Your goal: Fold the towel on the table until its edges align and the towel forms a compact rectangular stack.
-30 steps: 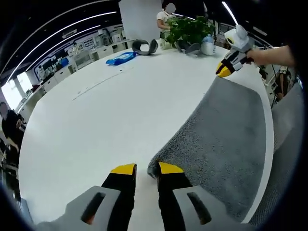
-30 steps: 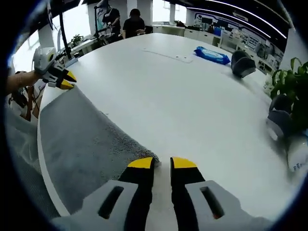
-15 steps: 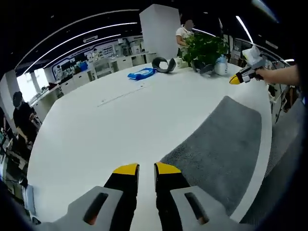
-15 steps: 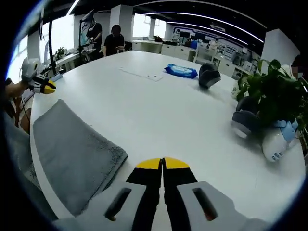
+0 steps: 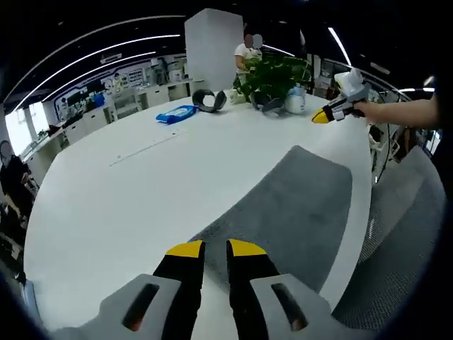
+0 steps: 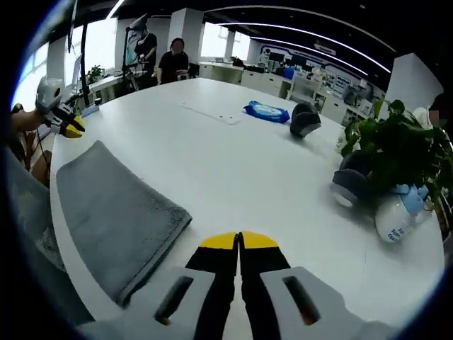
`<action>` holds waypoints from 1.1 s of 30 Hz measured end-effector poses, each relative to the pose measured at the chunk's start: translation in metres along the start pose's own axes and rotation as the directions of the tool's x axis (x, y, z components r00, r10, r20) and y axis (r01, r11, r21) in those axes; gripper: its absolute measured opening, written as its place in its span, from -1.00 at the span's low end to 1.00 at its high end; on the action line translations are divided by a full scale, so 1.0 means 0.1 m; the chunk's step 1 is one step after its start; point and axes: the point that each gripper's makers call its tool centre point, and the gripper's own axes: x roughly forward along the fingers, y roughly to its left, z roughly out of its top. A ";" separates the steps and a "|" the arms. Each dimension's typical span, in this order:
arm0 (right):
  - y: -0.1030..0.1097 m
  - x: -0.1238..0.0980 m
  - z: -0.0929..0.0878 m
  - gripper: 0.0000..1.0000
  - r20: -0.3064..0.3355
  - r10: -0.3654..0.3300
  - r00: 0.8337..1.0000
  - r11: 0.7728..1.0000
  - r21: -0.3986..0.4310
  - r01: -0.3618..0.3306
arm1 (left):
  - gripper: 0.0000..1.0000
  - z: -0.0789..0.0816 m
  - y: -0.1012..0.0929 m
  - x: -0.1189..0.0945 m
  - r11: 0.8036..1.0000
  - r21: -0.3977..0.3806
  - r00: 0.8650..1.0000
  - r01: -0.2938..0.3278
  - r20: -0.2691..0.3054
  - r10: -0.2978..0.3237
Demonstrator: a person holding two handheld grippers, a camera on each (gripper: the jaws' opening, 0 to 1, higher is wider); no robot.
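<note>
The grey towel [image 5: 290, 205] lies flat as a long folded strip along the round white table's [image 5: 141, 191] edge. In the right gripper view the towel [image 6: 113, 212] sits to the left of my jaws. My left gripper [image 5: 216, 249] hovers above the towel's near end, its jaws a narrow gap apart with nothing between them. My right gripper [image 6: 240, 241] is shut and empty, above bare table beside the towel's other end. Each gripper also appears in the other's view, held in a hand past the towel's far end: right gripper [image 5: 322, 116], left gripper [image 6: 73, 127].
A potted plant [image 6: 396, 142], a white bottle [image 6: 394, 216] and dark grey curved objects [image 6: 304, 120] stand at the table's far side, near a blue packet [image 6: 267, 111]. People stand by desks in the background. Grey fabric [image 5: 403, 234] hangs beyond the table edge.
Both grippers have come off the towel's corners and risen away from it. The right jaws have shut and the left have narrowed. The towel now lies flat on the table.
</note>
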 end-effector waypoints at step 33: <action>1.69 0.59 -0.30 -1.00 -0.328 0.391 0.860 0.810 -0.321 -0.491 | -0.75 -0.13 -2.02 0.80 0.903 0.210 0.926 0.374 -0.149 -0.348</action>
